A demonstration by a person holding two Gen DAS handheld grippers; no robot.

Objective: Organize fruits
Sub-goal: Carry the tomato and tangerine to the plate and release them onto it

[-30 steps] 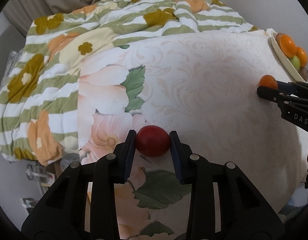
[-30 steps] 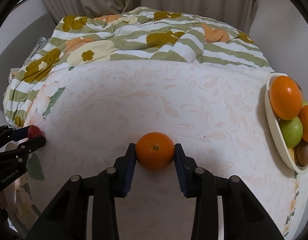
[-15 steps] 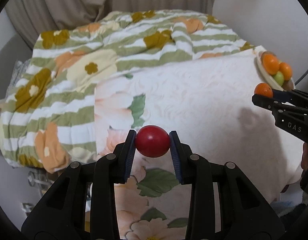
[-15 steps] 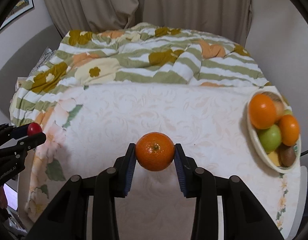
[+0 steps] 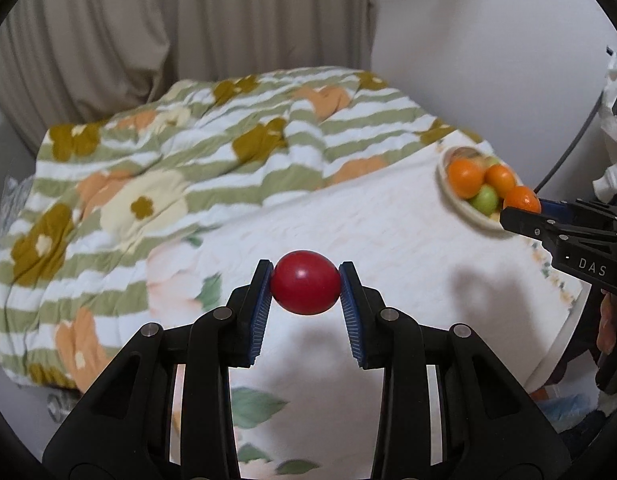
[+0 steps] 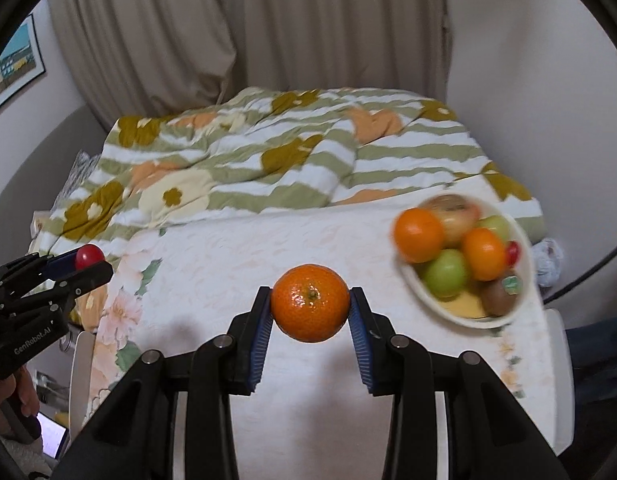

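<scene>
Now my left gripper (image 5: 305,283) pinches a smooth red tomato (image 5: 305,282); my right gripper (image 6: 310,303) squeezes a dimpled orange tangerine (image 6: 310,302), both above the floral tablecloth (image 6: 212,272).

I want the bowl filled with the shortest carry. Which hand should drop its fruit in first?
Probably the right. The right gripper, shut on the orange, is nearer the bowl, as the left view shows; the left gripper with the red fruit is farther.
</scene>
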